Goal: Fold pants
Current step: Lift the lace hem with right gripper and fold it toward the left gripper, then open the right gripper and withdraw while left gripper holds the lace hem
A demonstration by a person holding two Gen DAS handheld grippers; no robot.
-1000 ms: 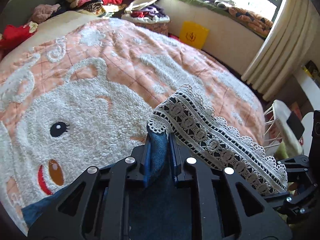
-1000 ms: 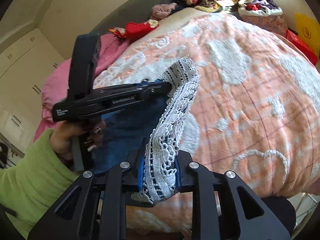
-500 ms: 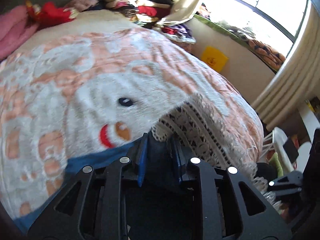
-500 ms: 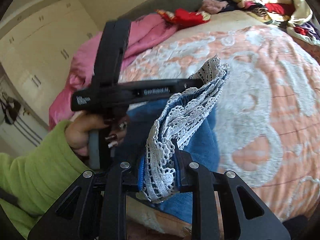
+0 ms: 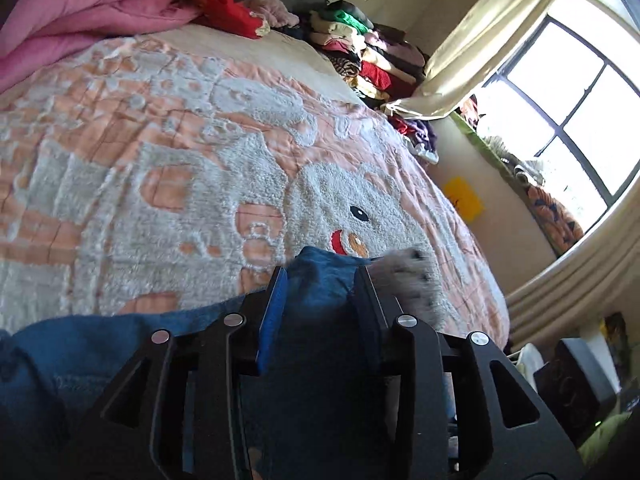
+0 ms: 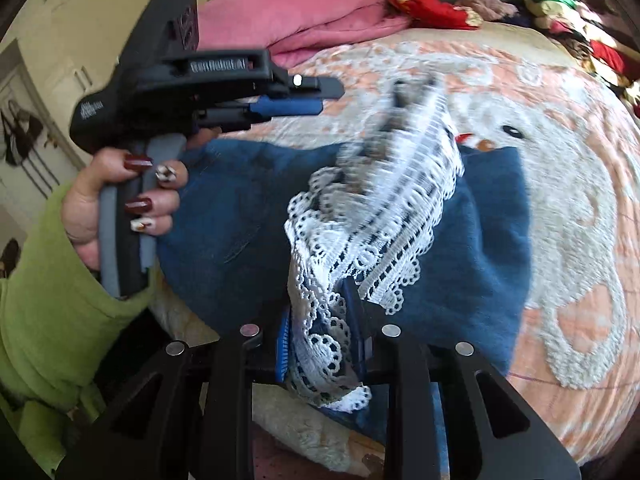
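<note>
Left wrist view: the left gripper (image 5: 320, 280) has its jaws apart, with a fold of the blue pants (image 5: 324, 276) bulging up loose between them. More denim spreads to the near left under the tool. A blurred tuft of the white lace hem (image 5: 416, 272) sits just right of the right jaw. Beyond lies the peach and white bedspread (image 5: 160, 152), with a pink duvet (image 5: 80, 12) far left and stacked clothes (image 5: 368, 56) by the window.

Right wrist view: the right gripper (image 6: 322, 332) is clamped on the lace hem (image 6: 360, 240), which rises from its jaws and trails up to the right, blurred at the far end. The pants (image 6: 472, 248) lie flat on the bedspread (image 6: 580, 200), stretching left to right across the near edge of the bed. The left gripper (image 6: 316, 100), held by a hand (image 6: 120, 200) in a green sleeve, hovers at far left above the denim, fingers apart, touching nothing here. The right gripper alone holds the hem, so carrying it across looks like its job.
</note>
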